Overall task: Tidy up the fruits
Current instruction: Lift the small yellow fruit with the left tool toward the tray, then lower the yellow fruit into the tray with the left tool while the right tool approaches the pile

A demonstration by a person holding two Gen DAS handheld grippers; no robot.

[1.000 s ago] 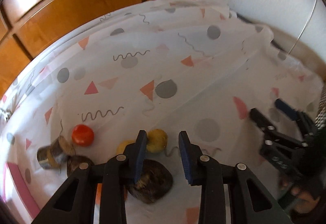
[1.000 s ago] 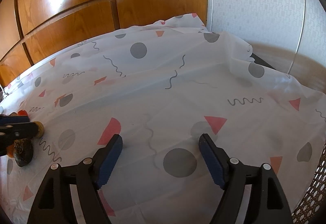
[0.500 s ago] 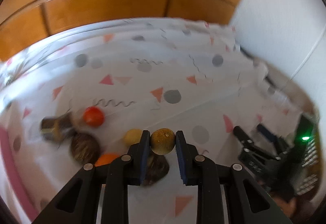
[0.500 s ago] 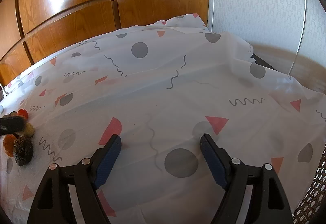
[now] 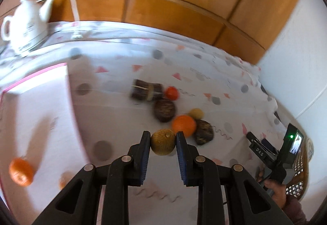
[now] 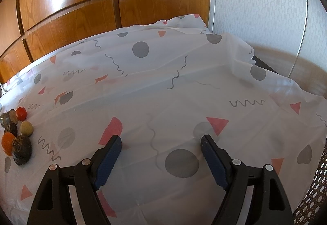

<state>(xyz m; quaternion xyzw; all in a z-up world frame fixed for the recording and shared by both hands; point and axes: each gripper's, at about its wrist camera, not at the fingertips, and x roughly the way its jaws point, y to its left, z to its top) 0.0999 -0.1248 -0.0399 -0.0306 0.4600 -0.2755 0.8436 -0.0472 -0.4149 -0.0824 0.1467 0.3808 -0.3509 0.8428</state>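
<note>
A round olive-brown fruit (image 5: 163, 141) is clamped between the blue pads of the left gripper (image 5: 163, 143), and it is seen above the patterned white tablecloth (image 5: 204, 86). Just beyond it on the cloth a cluster is found: an orange (image 5: 184, 125) touching a dark brown fruit (image 5: 204, 132), a small yellow fruit (image 5: 196, 113) behind them, a second dark fruit (image 5: 164, 110), a red tomato-like fruit (image 5: 171, 92) and a dark banded bundle (image 5: 146, 92). At the left a white tray with a pink edge (image 5: 32, 77) is seen, with 2 orange fruits on it, the nearer (image 5: 21, 171) sharper than the other (image 5: 65, 180). A white teapot (image 5: 26, 22) stands at the far left; some marking is visible on its side, but it is too blurred to be read.

The right gripper (image 6: 161, 143) is held with its jaws wide apart and nothing between them, over bare cloth. In the left wrist view the letters "DAS" can be read on its black body (image 5: 258, 150), beside a green light (image 5: 291, 136), and a hand (image 5: 276, 192) is seen on its handle.
</note>
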